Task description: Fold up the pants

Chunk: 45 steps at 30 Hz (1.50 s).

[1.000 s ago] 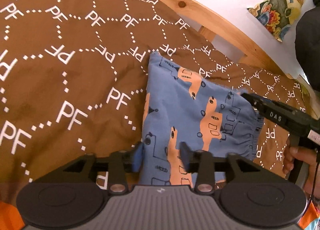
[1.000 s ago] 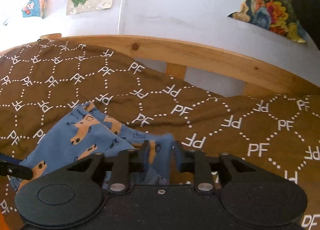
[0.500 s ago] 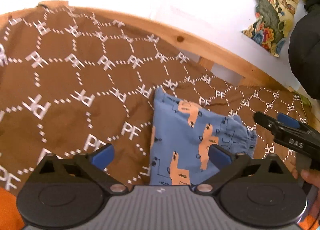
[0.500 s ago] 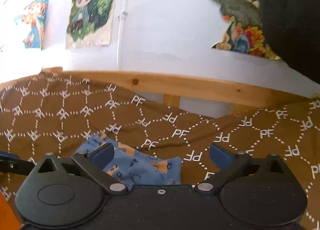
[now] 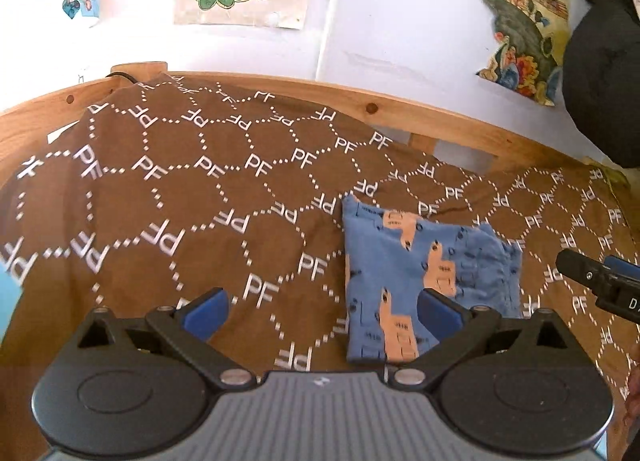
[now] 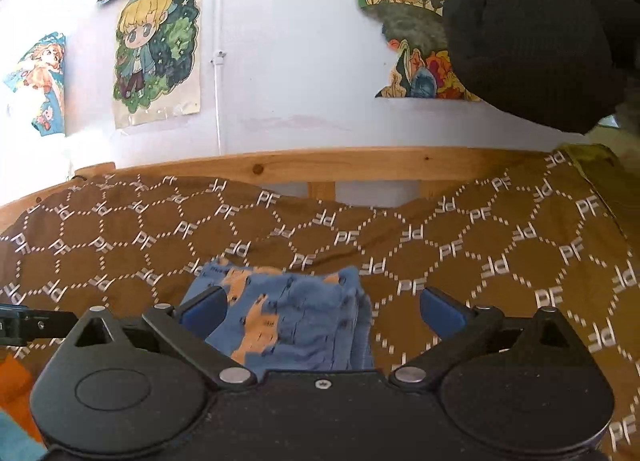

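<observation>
The blue pants (image 5: 404, 277) with orange print lie folded into a small packet on the brown bedspread (image 5: 200, 221). My left gripper (image 5: 322, 311) is open and empty, held above and in front of the packet's left edge. In the right wrist view the pants (image 6: 288, 317) lie just ahead of my right gripper (image 6: 320, 311), which is open and empty above them. The right gripper's tip (image 5: 596, 281) shows at the right edge of the left wrist view.
A wooden bed rail (image 5: 400, 113) runs along the far side, with a white wall and posters (image 6: 156, 49) behind it. A dark garment (image 6: 536, 29) hangs at the upper right. Something orange (image 6: 12, 385) lies at the near left.
Both grippers let go of the pants, opened wide and pulled back and up. The folded pants stay on the bedspread.
</observation>
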{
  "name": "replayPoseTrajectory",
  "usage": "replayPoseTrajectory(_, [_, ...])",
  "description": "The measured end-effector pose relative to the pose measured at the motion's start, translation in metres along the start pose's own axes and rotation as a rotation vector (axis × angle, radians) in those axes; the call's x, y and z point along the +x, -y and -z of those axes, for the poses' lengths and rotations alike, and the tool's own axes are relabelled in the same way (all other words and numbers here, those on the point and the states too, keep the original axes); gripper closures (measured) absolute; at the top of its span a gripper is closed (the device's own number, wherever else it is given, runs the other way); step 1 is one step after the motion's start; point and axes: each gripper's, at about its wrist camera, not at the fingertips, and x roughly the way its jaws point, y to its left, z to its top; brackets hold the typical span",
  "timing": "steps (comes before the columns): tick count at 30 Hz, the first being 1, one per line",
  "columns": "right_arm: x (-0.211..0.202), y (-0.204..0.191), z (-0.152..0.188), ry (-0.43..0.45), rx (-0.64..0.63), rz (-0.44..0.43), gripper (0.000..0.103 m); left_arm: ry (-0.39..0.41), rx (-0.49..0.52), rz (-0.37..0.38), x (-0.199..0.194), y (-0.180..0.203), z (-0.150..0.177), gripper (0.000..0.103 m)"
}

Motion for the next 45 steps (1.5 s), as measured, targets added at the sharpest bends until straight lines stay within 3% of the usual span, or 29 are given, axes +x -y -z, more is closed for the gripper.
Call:
replayPoseTrajectory(13, [-0.049,-0.017,0.045,-0.060,-0.036,0.047,0.001,-0.051,-0.017,0.008,-0.029,-0.008,0.053,0.000])
replayPoseTrajectory(19, [-0.052,-0.022,0.059,-0.062,-0.032,0.049,0.001,-0.050,-0.016,0.004,-0.024,-0.012,0.060,0.000])
replayPoseTrajectory(27, [-0.047,-0.024,0.078,-0.102,-0.018,0.073,0.001,-0.068,0.100,-0.033,-0.017,-0.006,0.072,0.000])
replayPoseTrajectory(45, [-0.040,-0.021,0.083,-0.144,-0.004,0.068,0.001,-0.085,0.110,-0.019,-0.011,-0.006,0.076,0.000])
